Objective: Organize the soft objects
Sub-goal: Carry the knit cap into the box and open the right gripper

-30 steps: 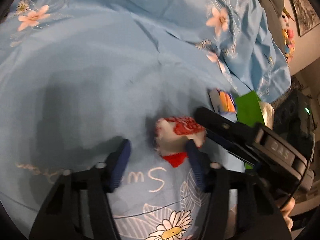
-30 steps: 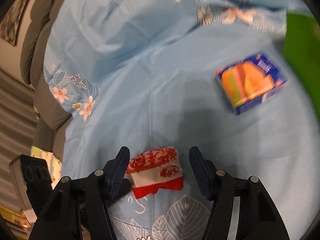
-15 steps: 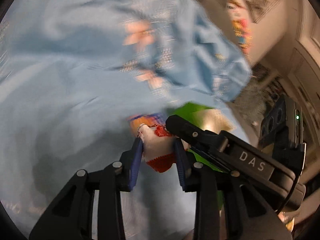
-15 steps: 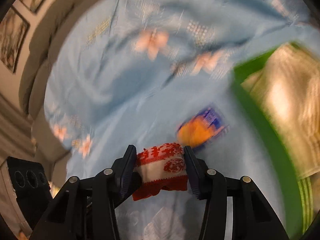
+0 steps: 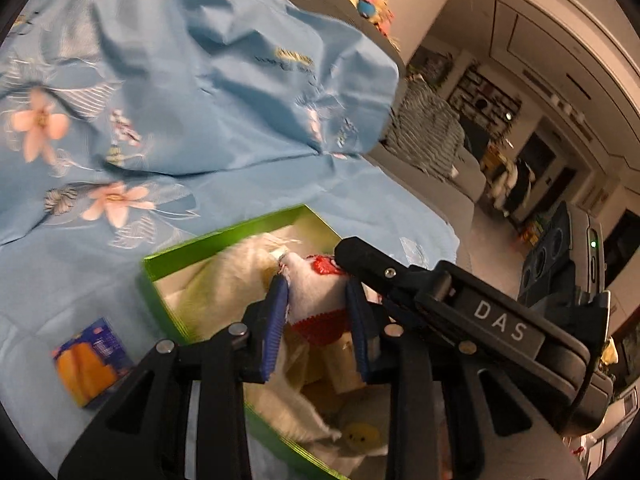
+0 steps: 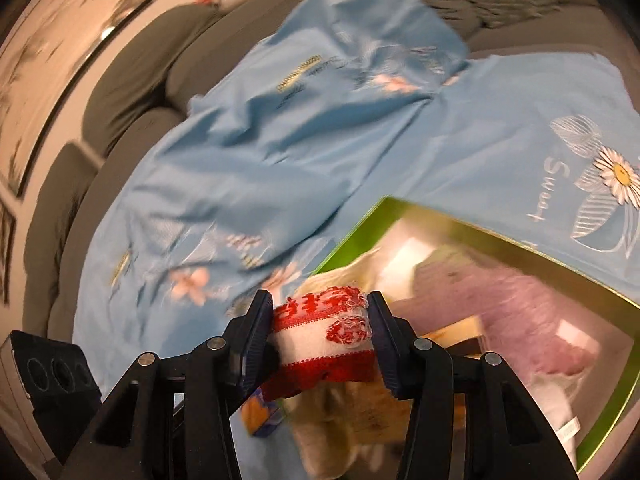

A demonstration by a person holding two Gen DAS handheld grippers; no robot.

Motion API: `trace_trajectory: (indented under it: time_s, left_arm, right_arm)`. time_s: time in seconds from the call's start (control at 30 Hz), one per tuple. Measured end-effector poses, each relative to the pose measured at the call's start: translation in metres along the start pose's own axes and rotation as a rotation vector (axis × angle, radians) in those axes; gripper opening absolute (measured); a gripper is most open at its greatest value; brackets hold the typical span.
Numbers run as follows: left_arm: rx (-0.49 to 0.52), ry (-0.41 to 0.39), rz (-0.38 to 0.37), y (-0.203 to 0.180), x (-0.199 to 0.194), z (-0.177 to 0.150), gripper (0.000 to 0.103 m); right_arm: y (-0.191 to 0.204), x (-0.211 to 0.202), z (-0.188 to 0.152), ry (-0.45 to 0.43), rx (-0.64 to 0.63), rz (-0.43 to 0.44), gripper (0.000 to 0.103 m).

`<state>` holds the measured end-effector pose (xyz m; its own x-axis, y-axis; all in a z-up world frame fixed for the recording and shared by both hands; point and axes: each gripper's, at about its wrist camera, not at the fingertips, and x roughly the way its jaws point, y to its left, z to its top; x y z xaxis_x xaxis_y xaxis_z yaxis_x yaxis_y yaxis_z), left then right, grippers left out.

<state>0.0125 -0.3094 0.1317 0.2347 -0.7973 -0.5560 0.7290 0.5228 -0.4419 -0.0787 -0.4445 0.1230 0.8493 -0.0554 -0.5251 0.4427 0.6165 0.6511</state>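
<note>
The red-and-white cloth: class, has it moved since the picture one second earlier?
Yes. The red-and-white cloth, then lying on the blue sheet, is now lifted clear of it and held by both tools over the green box.

Sofa: a dark grey couch (image 6: 132,76) curves behind where I work, a blue floral sheet (image 6: 304,128) draped over it.
Wall: framed pictures (image 6: 60,56) hang at my left.
Far room: panelled pale walls (image 5: 532,36), dim warm light, a striped throw (image 5: 428,136).
</note>
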Motion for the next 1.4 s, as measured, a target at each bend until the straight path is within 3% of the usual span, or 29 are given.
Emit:
trace_trajectory:
  time_s: [0.23, 0.5, 0.63, 0.7, 0.83, 0.97, 1.07, 1.4]
  left_arm:
    - [-0.025, 0.057, -0.001, 0.003, 0.023, -0.003, 0.026]
    - [-0.009, 0.049, 0.054, -0.005, 0.003, -0.007, 0.03]
    - [0.011, -0.011, 0.072, -0.006, -0.027, -0.008, 0.058]
    - [0.005, -0.042, 0.122, 0.004, -0.042, -0.011, 0.061]
    - [-0.096, -0.058, 0.271, 0.045, -0.068, -0.021, 0.079]
    - [-0.195, -0.018, 0.393, 0.086, -0.081, -0.04, 0.084]
    - [-0.274, 0.015, 0.443, 0.108, -0.084, -0.054, 0.085]
    - [-0.414, 0.067, 0.416, 0.141, -0.064, -0.07, 0.085]
  right_arm:
    - [-0.025, 0.012, 0.002, 0.015, 0.059, -0.053, 0.051]
    - [-0.028, 0.004, -0.002, -0.004, 0.07, -0.07, 0.051]
    - [-0.028, -0.006, -0.003, -0.037, 0.071, -0.12, 0.062]
    - [-0.027, -0.011, -0.003, -0.059, 0.053, -0.168, 0.063]
    - [-0.028, -0.02, -0.003, -0.085, 0.056, -0.174, 0.082]
    - [-0.023, -0.023, -0.003, -0.08, 0.044, -0.16, 0.086]
    - [-0.014, -0.025, -0.004, -0.083, 0.014, -0.16, 0.087]
    - [0.001, -0.024, -0.007, -0.073, -0.06, -0.193, 0.087]
